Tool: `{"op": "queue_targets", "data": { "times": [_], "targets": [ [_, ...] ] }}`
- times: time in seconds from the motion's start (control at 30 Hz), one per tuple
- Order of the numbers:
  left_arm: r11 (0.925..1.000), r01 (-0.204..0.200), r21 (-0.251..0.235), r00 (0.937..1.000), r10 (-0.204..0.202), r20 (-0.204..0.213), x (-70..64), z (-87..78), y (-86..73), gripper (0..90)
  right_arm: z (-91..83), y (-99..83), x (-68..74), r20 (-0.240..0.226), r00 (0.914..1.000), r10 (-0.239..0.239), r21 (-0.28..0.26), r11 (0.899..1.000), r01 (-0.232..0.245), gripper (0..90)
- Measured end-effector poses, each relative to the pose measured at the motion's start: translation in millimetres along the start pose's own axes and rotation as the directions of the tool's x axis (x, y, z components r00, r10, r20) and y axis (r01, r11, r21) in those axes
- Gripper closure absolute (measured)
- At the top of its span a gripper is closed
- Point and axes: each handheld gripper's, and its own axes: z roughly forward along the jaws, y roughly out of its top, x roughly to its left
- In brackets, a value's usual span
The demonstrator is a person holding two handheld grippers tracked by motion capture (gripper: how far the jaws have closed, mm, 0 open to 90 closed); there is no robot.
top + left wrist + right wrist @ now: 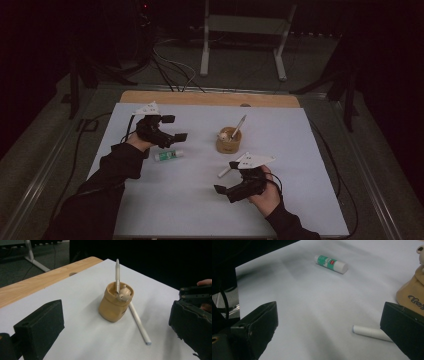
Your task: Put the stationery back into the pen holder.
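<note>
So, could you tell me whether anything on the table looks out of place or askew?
Mildly. A white pen lies flat against the base of the tan bear-decorated pen holder, while a silver pen stands inside it. A green-and-white glue stick lies on its side. Nothing looks spilled or damaged.

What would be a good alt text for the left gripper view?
A tan pen holder with a small bear figure stands on a white table and holds one upright pen. A white pen lies beside it, and the open black tongs frame the scene.
</note>
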Motion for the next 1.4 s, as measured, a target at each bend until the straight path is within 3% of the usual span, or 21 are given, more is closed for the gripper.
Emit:
{"op": "queue_targets", "data": {
  "times": [0.33, 0.6, 1.1, 1.17, 1.4],
  "targets": [
    [0.9997, -0.023, 0.008, 0.9997, 0.023, 0.004, 7.2, -15.7, -16.2, 0.4, -0.4, 0.7, 0.2, -0.001, 1.0000, 0.003, -0.005, 1.000, -0.003, 1.2],
    [0.9992, -0.034, 0.021, 0.9989, 0.033, 0.031, 16.0, -23.7, -32.9, 0.4, -0.5, 0.8, 0.3, -0.001, 1.0000, 0.003, -0.005, 1.000, -0.003, 1.2],
    [0.9953, -0.057, 0.079, 0.9980, 0.054, 0.030, 24.0, -32.1, -60.0, 0.4, 0.2, 0.4, 0.1, -0.002, 1.0000, 0.004, -0.006, 1.000, -0.004, 1.2],
    [0.9917, -0.066, 0.111, 0.9976, 0.063, 0.028, 25.3, -32.3, -64.8, 0.4, 0.0, 0.8, 0.2, -0.001, 1.0000, 0.005, -0.009, 1.000, -0.005, 1.3],
    [0.9859, -0.081, 0.146, 0.9967, 0.080, 0.012, 30.0, -31.7, -73.7, 0.4, 0.1, 0.7, 0.3, -0.002, 1.0000, 0.004, -0.008, 1.000, -0.004, 1.2]
  ]
}}
